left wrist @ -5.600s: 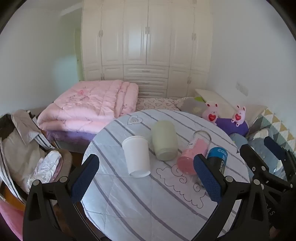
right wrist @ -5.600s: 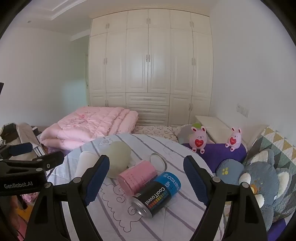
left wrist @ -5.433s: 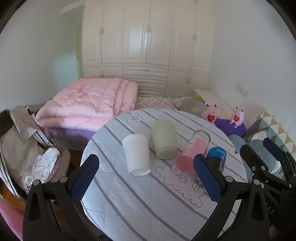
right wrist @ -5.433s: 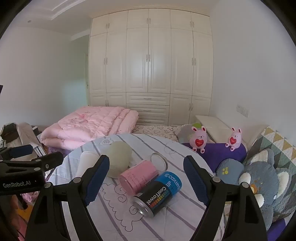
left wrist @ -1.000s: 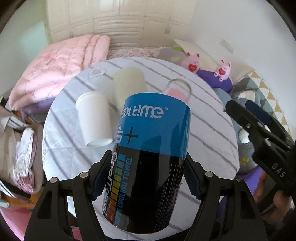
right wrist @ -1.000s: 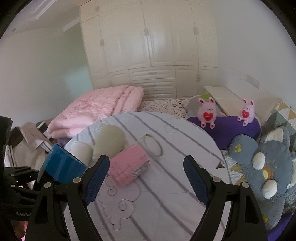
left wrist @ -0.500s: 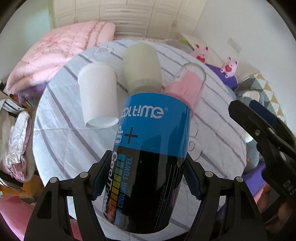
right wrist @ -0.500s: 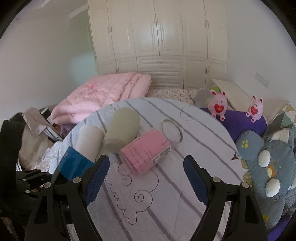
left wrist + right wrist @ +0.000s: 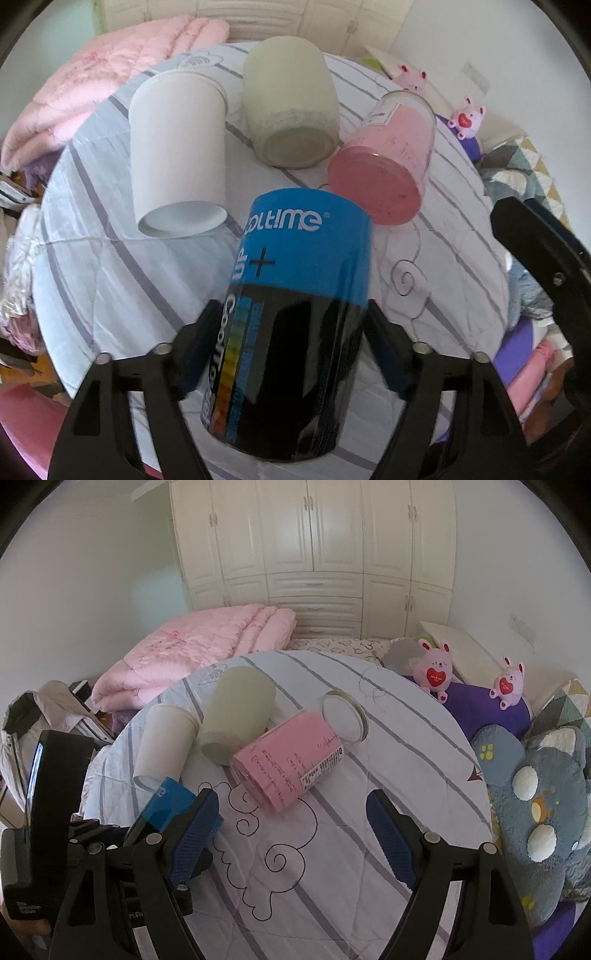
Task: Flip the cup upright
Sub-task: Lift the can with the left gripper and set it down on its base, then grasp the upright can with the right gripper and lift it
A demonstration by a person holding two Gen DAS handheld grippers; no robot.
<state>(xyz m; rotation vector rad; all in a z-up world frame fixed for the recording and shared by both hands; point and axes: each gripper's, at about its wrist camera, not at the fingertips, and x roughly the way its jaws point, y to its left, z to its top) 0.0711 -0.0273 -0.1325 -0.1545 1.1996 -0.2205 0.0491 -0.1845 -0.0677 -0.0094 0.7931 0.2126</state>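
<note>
Lifted off the tabletop (image 9: pixel 110 280), the can (image 9: pixel 295 314) now sits clenched in the left gripper (image 9: pixel 291 350), nearly upright, while the right gripper (image 9: pixel 291 834) hangs released.

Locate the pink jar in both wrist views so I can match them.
Left wrist: pink jar at upper right, lying on its side, closed pink end toward the camera, beyond the blue-and-black can held in the left gripper.
Right wrist: pink jar at centre, on its side, clear open mouth pointing away.
Shared landmark: the pale green cup lying just left of it.
</note>
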